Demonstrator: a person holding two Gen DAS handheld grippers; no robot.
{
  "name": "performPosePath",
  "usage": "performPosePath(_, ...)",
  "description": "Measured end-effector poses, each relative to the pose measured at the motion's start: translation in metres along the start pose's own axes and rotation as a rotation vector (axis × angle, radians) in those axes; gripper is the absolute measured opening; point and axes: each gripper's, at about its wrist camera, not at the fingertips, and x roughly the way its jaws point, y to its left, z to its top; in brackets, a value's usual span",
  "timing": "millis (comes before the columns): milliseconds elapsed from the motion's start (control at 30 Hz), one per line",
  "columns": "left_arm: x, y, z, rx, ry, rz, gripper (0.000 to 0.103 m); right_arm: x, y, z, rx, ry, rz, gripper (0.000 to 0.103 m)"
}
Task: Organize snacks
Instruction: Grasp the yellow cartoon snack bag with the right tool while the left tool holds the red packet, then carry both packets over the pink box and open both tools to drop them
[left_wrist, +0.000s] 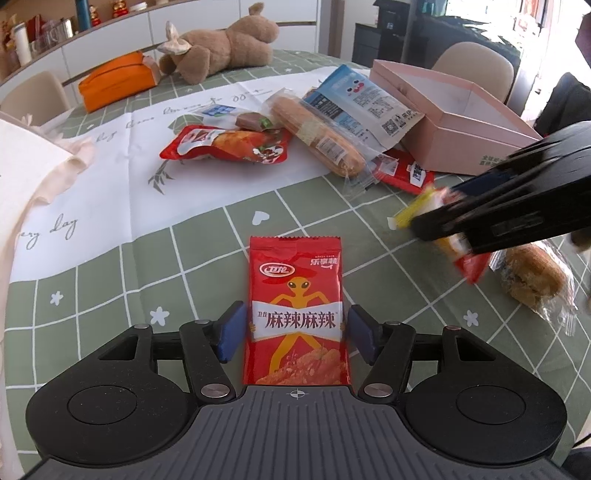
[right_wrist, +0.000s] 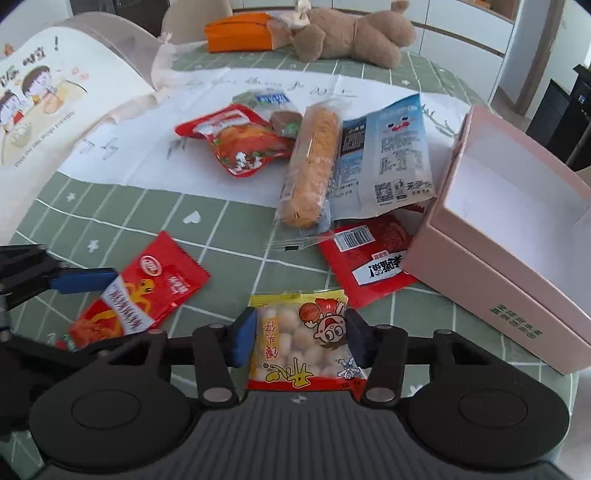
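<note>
**Both grippers on packets, pink box awaiting**

Your left gripper (left_wrist: 295, 332) is clamped on the red spicy-strip packet (left_wrist: 295, 314), low centre of the left wrist view, pads pressing both side edges. Your right gripper (right_wrist: 301, 338) is closed on the yellow packet of white balls (right_wrist: 301, 343), bottom centre of the right wrist view; its pads meet the packet's edges. The pink box (right_wrist: 517, 236) sits open at the right edge on the bench (right_wrist: 229, 229), with nothing visible inside. 4 or more snacks lie heaped left of it.

Recommendation: lift each packet clear before travelling, carry the right one in first, and release low inside the box so it lands flat. Keep the 2 grippers well apart.
</note>
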Motion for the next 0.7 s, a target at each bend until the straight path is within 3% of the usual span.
performPosePath(133,-0.005,0.010,0.007,-0.087,-0.003,-0.033,0.051,-0.039,-0.024,-0.004,0.085,-0.068,0.015,0.049)
performPosePath(233,-0.027,0.008,0.028,-0.097,-0.106,-0.114,0.051,-0.077,-0.048,-0.005,0.142,-0.139,0.002,0.049)
performPosePath(400,-0.068,-0.016,0.123,-0.061,-0.292,-0.334,0.051,-0.156,-0.101,0.026,0.236,-0.326,-0.064,0.049)
performPosePath(467,-0.061,-0.031,0.168,-0.064,-0.289,-0.422,0.054,-0.172,-0.122,0.047,0.274,-0.377,-0.120,0.050)
performPosePath(533,-0.036,-0.044,0.205,-0.075,-0.228,-0.522,0.058,-0.171,-0.142,0.065,0.317,-0.400,-0.127,0.054)
performPosePath(567,-0.018,-0.050,0.221,-0.071,-0.190,-0.553,0.059,-0.164,-0.151,0.071,0.345,-0.385,-0.127,0.068)
performPosePath(600,-0.007,-0.053,0.230,-0.066,-0.171,-0.542,0.055,-0.154,-0.159,0.075,0.374,-0.356,-0.144,0.080)
performPosePath(700,0.011,-0.047,0.231,-0.058,-0.202,-0.437,0.053,-0.129,-0.167,0.063,0.399,-0.280,-0.242,0.080)
